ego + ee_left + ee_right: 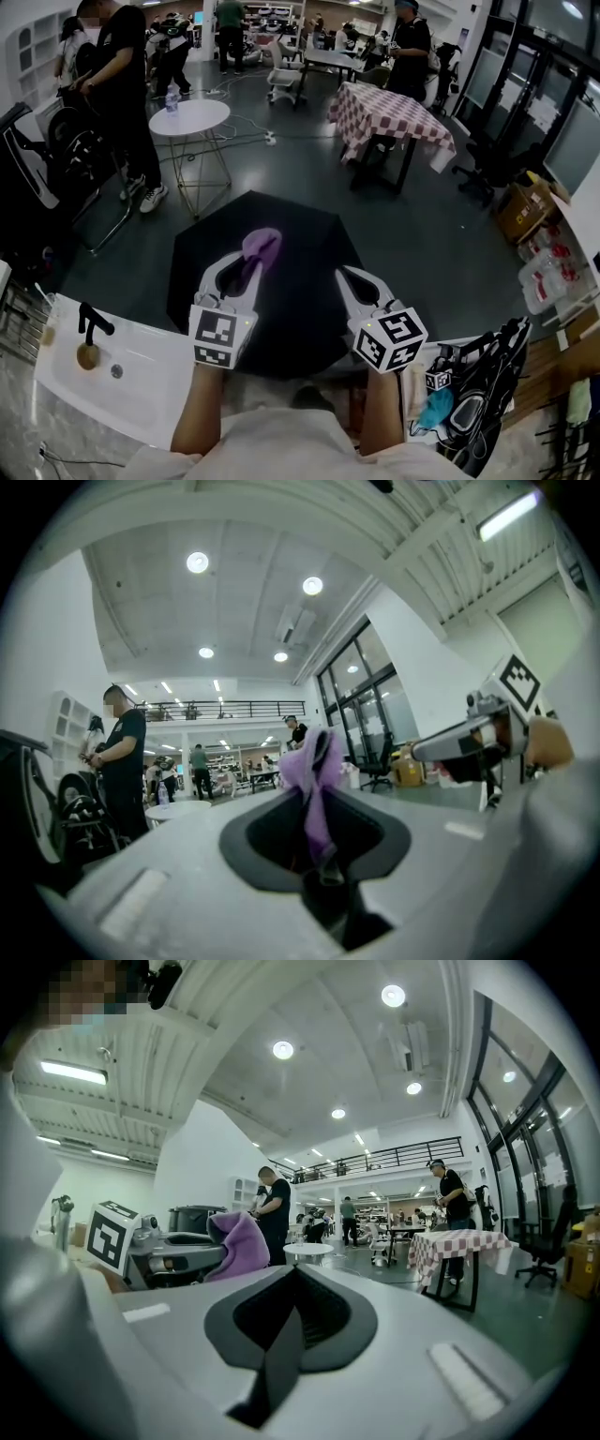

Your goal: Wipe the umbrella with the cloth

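Head view: left gripper point(246, 269) is clamping the purple cloth point(262, 246) over the black umbrella point(305, 230); right gripper point(351, 275) is hovering closed, empty.

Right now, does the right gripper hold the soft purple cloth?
No: the left gripper pinches the purple cloth; the right gripper holds nothing.

You're in a large open lab or workshop hall, not a home. It has a high ceiling with round lights point(197, 562), a railed upper gallery point(398, 1155) and tall glass walls point(366, 700). Cables point(246, 127) cross the dark floor point(281, 169) among a round white table point(189, 117), a checked-cloth table point(389, 117), office chairs point(284, 80), cardboard boxes point(523, 211) and standing people point(122, 75).
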